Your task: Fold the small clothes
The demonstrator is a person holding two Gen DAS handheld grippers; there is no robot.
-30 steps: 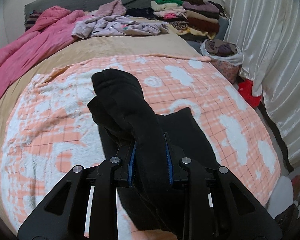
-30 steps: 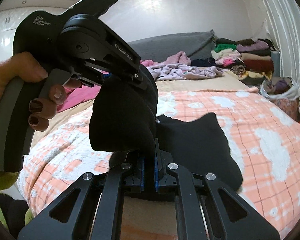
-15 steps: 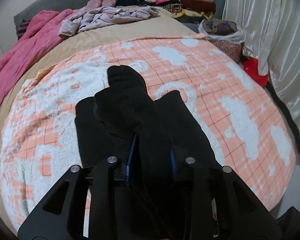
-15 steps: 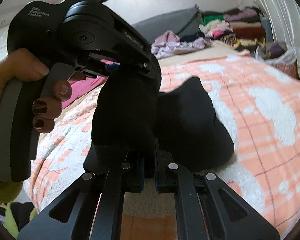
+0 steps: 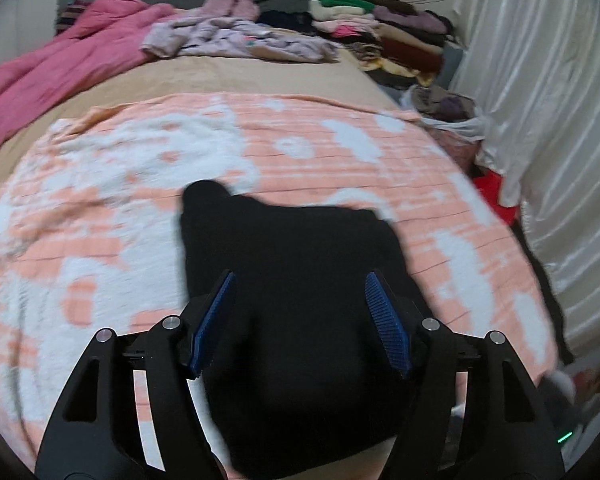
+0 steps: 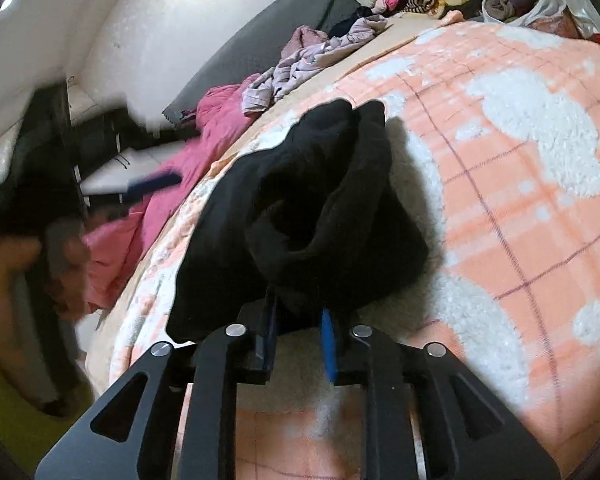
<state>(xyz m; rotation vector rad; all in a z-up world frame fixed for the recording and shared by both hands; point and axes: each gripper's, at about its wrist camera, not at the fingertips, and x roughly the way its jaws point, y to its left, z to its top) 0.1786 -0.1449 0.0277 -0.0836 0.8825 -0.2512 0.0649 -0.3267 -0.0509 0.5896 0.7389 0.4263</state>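
The left gripper (image 5: 300, 316) has its fingers (image 5: 214, 320) spread wide and released, the blue pads apart on either side of the black garment (image 5: 296, 280), which lies below them. The right gripper (image 6: 298, 332) has its fingers (image 6: 327, 344) clenched on a bunched edge of the garment (image 6: 300, 216), the cloth rising in a fold out of the narrow gap between the pads. The garment lies on the peach-and-white blanket (image 5: 100, 208), near the bed's near edge, partly flat and partly heaped where the right fingers pinch it. In the right view the left hand (image 6: 32, 264) shows blurred at the left edge, gripping its black handle. Further up the bed, a pink quilt (image 5: 48, 68) lies along the left side, a lilac garment (image 5: 236, 36) is crumpled near the head, and a stack of folded clothes (image 5: 380, 36) sits at the far right corner. A white curtain (image 5: 548, 120) hangs beyond the bed's right edge, with a bag (image 5: 448, 112) of clothes at its foot.
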